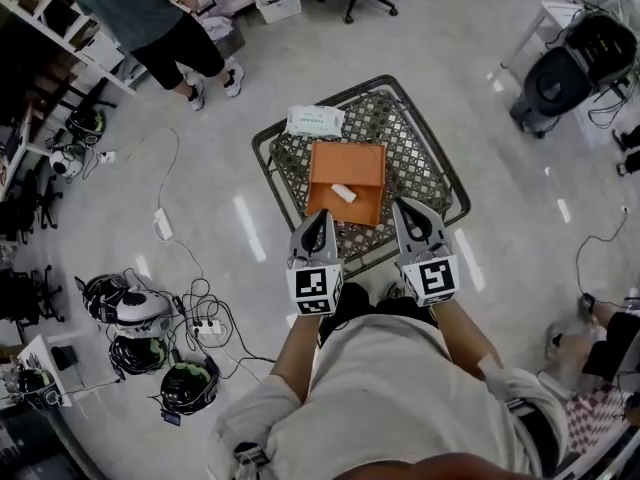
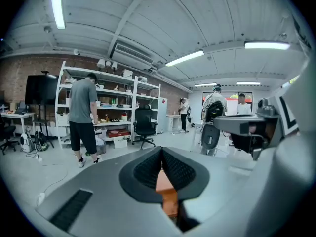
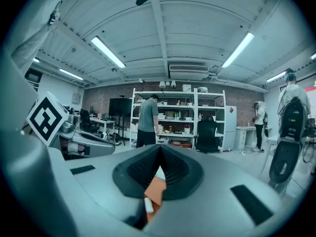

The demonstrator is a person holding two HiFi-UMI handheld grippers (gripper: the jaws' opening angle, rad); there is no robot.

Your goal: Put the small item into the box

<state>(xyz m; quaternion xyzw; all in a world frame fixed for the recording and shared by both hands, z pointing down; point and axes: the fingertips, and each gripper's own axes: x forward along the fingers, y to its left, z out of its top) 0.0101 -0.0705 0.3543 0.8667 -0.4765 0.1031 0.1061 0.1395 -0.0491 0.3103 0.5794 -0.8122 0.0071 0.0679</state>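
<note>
An orange box (image 1: 346,173) lies open on a black metal mesh table (image 1: 420,158). A small white cylindrical item (image 1: 343,192) rests inside it. My left gripper (image 1: 318,215) and right gripper (image 1: 405,206) hover side by side above the table's near edge, both shut and empty, pointing out over the box. In the left gripper view the jaws (image 2: 162,151) meet at the tips, with the orange box (image 2: 168,191) showing below them. In the right gripper view the gripper (image 3: 160,149) is shut too, and the box (image 3: 155,189) and the white item (image 3: 148,205) show in the gap beneath.
A white wipes packet (image 1: 314,120) lies on the table's far corner. A person (image 1: 160,18) stands by shelves at the far left. Helmets and cables (image 1: 140,318) lie on the floor at left. A black machine (image 1: 570,68) stands at far right.
</note>
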